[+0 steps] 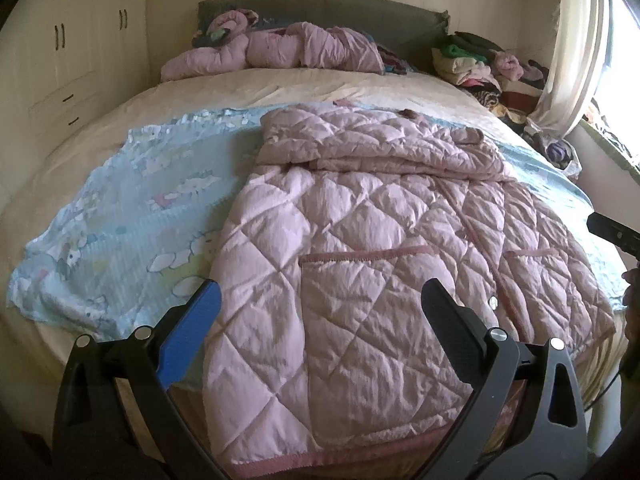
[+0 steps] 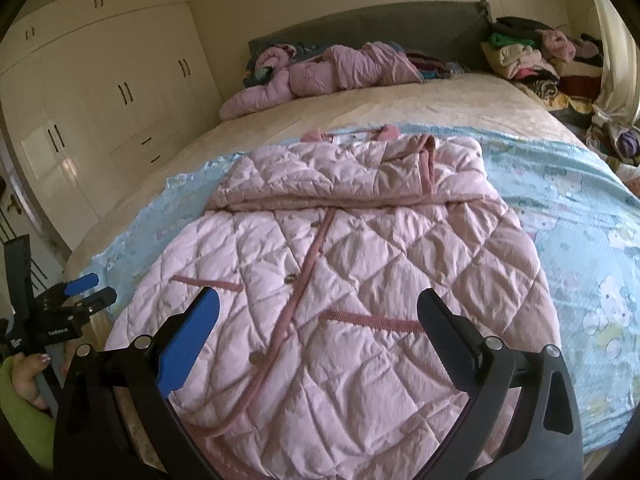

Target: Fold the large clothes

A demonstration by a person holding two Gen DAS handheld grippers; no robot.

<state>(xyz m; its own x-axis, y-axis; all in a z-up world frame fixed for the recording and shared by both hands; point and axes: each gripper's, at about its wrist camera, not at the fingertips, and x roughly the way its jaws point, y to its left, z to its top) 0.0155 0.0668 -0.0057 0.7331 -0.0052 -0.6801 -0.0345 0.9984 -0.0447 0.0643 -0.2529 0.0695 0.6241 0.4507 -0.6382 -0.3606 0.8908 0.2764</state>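
Two tongs, both spread wide and holding nothing: left tongs (image 1: pixel 320 300) hover over the hem end of the jacket (image 1: pixel 360 248), right tongs (image 2: pixel 318 312) over its lower front near the pocket trim. The pink quilted jacket lies front up on a blue cartoon-print blanket (image 1: pixel 120 216) on the bed (image 1: pixel 280 84), hem toward the cameras, probably spread flat so it can be folded on a clean surface. Top part looks already doubled over across the chest, likely sleeves or hood turned in; cannot tell which. Judging by this, the fold is partly done and a hem grab seems next.

Hidden or unclear: the hem's near edge is cut off behind the tongs' frames. What lies under the folded-over top is not visible. A second pink garment (image 1: pixel 280 50) sits crumpled by the headboard (image 1: pixel 320 10), shape unreadable. Clothes pile (image 1: pixel 480 64) at the right is a jumble. Window glare washes out the curtain (image 1: pixel 568 60) side. In the right wrist view the left tongs (image 2: pixel 86 292) show at the bed edge, with a hand (image 2: pixel 30 376) below.
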